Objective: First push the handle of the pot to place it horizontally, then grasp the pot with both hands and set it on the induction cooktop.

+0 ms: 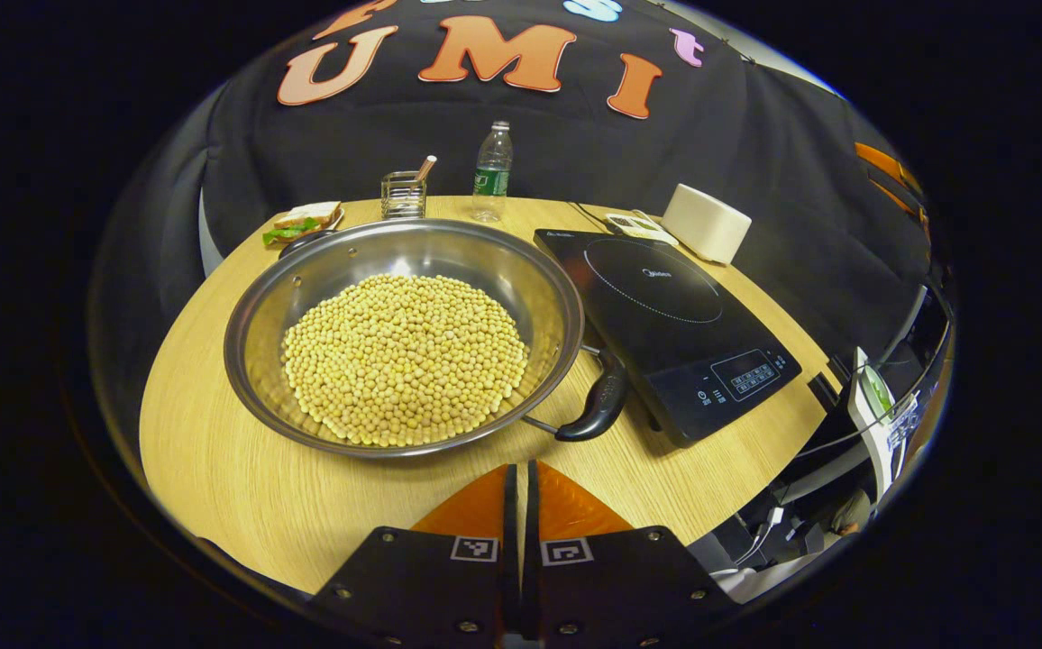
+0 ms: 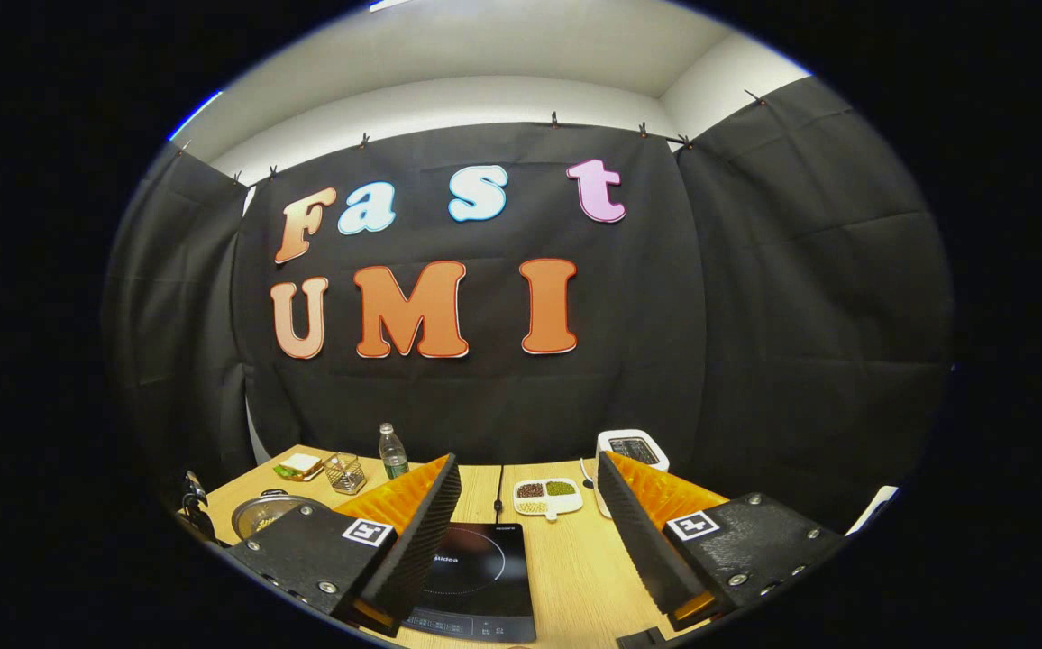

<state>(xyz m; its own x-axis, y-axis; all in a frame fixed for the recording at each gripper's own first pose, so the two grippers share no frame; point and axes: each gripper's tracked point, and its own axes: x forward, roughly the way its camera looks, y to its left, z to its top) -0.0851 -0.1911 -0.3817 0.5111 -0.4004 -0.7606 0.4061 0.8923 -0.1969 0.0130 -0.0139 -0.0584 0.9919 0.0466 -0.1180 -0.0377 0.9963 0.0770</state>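
Observation:
A wide steel pot (image 1: 323,270) full of yellow beans sits on the wooden table in the left gripper view. One black handle (image 1: 600,404) sticks out at its near right, close to the black induction cooktop (image 1: 665,315); the other handle (image 1: 305,242) shows at the far left rim. My left gripper (image 1: 521,482) is shut with nothing in it, hovering near the pot's front rim. In the right gripper view my right gripper (image 2: 528,514) stands open high above the cooktop (image 2: 476,568), with the pot (image 2: 261,514) low at the left.
At the table's back stand a water bottle (image 1: 492,171), a wire holder (image 1: 404,194), a sandwich on a plate (image 1: 305,221), a white box (image 1: 706,223) and a small sectioned dish of beans (image 2: 546,494). Cables and gear (image 1: 872,406) hang beyond the table's right edge.

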